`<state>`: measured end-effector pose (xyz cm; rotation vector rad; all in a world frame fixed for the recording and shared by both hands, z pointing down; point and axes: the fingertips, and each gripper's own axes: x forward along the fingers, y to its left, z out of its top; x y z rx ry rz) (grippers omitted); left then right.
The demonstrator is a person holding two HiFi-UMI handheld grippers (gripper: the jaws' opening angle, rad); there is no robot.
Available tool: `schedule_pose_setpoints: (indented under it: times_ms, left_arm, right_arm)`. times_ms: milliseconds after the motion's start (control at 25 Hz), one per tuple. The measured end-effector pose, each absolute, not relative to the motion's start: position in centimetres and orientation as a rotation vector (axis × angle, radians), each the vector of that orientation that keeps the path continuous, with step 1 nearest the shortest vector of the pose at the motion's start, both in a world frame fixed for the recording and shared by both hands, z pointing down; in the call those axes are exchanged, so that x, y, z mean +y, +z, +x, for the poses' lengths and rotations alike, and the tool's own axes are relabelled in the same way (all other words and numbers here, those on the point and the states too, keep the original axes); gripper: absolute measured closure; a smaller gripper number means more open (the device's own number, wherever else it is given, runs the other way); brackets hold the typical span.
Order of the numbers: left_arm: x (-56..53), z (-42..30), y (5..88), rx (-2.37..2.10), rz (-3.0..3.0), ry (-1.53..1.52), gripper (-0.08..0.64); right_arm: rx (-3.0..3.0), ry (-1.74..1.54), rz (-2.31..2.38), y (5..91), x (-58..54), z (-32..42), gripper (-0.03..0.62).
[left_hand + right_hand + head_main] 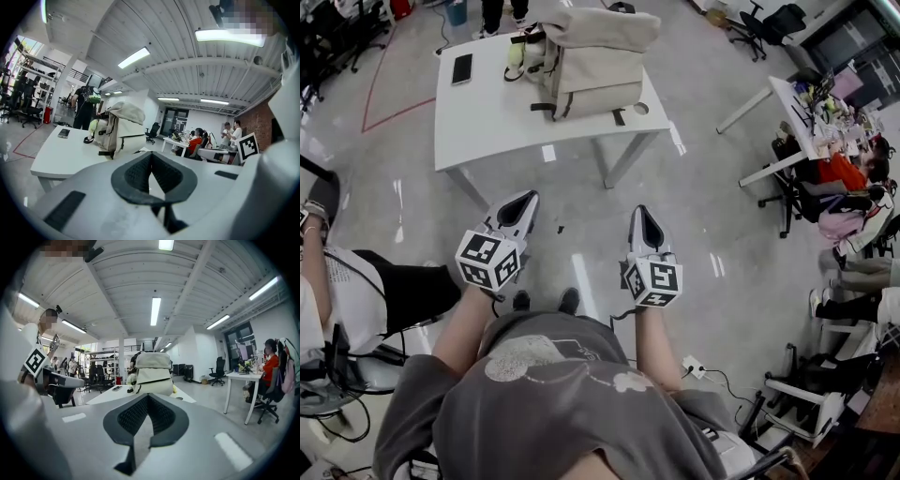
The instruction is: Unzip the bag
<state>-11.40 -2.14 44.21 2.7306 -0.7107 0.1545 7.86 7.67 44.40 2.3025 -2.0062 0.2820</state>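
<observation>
Nearest, a person in a grey shirt [553,394] holds the left gripper [525,202] and right gripper [640,215] side by side, jaws together and empty, pointing toward the beige bag [591,61] upright on the far white table [478,112], seemingly too far off to work its zip.

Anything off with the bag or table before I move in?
Nothing stands out. The bag stands upright on the table; a phone lies flat, apart from it; nothing has spilled. The left gripper and right gripper are shut, empty, short of the table.
</observation>
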Motion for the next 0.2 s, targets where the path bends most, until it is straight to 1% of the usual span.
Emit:
schedule_pose_setpoints:
  times_ms: [200]
  left_arm:
    - [-3.5,-11.4,44.3,-0.711,2.747,0.171,0.554]
  right_arm:
    - [-1.959,0.302,2.350,44.5,7.3,8.4,0.594]
